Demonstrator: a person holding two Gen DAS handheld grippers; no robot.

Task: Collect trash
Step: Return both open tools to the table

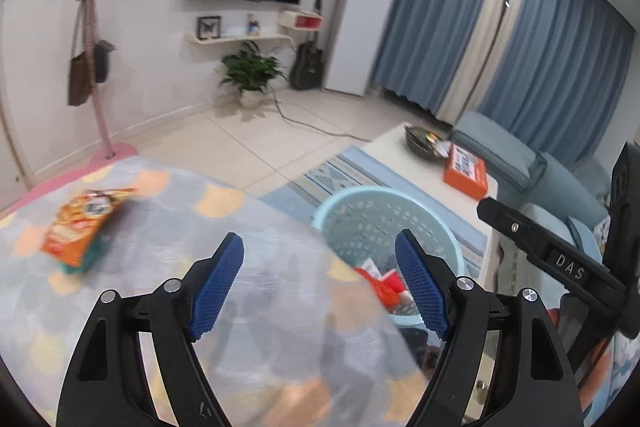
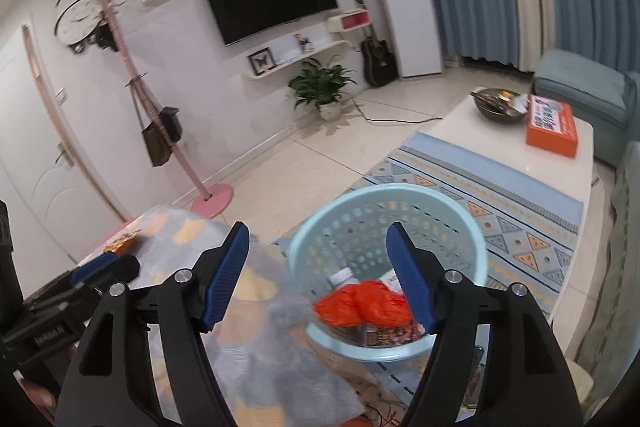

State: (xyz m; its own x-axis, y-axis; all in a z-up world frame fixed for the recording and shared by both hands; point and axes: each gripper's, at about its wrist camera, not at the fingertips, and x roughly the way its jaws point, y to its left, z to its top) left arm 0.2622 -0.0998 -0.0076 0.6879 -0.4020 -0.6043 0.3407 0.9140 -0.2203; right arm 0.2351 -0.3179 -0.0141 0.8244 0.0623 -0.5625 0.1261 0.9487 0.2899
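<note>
My empty, spread left gripper (image 1: pixel 320 283) sits nearest the orange snack packet (image 1: pixel 82 227), lying up-left on the patterned tabletop (image 1: pixel 248 227), long axis slanting away.

The near table (image 1: pixel 168 211) has a scale-pattern cloth in grey, peach and yellow, and an orange snack packet (image 1: pixel 82 227) lying flat on it toward the far left side. On the floor just past its edge, on the blue patterned rug (image 2: pixel 500 203), sits a pale blue perforated basket (image 2: pixel 384 203) with crumpled orange wrappers (image 2: pixel 362 307) and other packets inside. Further back, the white coffee table (image 2: pixel 500 147) carries a dark bowl (image 2: pixel 498 107) and an orange box (image 2: pixel 552 125) right next to it.
</note>
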